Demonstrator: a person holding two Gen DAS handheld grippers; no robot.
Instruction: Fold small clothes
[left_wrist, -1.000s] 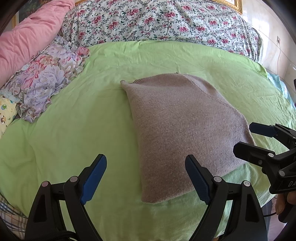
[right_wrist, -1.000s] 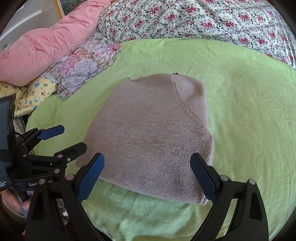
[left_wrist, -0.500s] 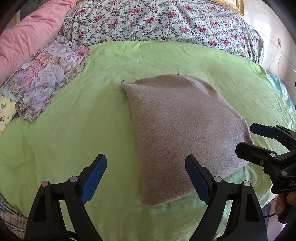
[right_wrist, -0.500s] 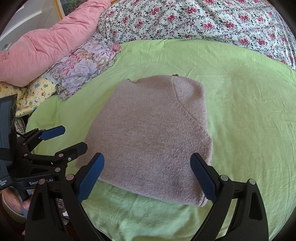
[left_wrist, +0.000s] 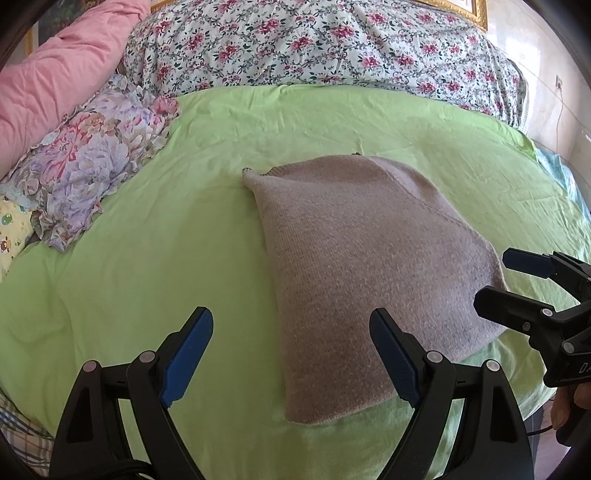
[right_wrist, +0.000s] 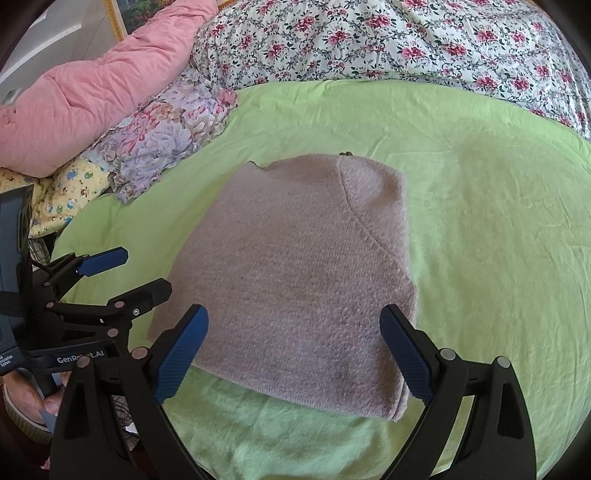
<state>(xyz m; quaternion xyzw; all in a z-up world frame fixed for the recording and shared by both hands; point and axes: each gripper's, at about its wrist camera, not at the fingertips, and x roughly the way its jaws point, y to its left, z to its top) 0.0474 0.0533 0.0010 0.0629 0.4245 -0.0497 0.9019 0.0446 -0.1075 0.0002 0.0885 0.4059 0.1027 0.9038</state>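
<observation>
A folded beige knit garment (left_wrist: 365, 269) lies flat on the green bedsheet (left_wrist: 147, 266); it also shows in the right wrist view (right_wrist: 295, 280). My left gripper (left_wrist: 291, 354) is open and empty, held just short of the garment's near left corner. My right gripper (right_wrist: 295, 354) is open and empty, held over the garment's near edge. Each gripper appears in the other's view: the right one (left_wrist: 517, 280) beside the garment's right edge, the left one (right_wrist: 122, 273) beside its left edge. Neither touches the cloth.
A pink quilt (right_wrist: 92, 99), a floral pillow (left_wrist: 85, 162) and a yellow patterned cloth (right_wrist: 66, 195) lie at the left. A flowered bedspread (left_wrist: 314, 44) covers the far end of the bed. A checked cloth (left_wrist: 22, 439) shows at the near left edge.
Both grippers have drawn back slightly from the garment and stay open. The garment has not moved.
</observation>
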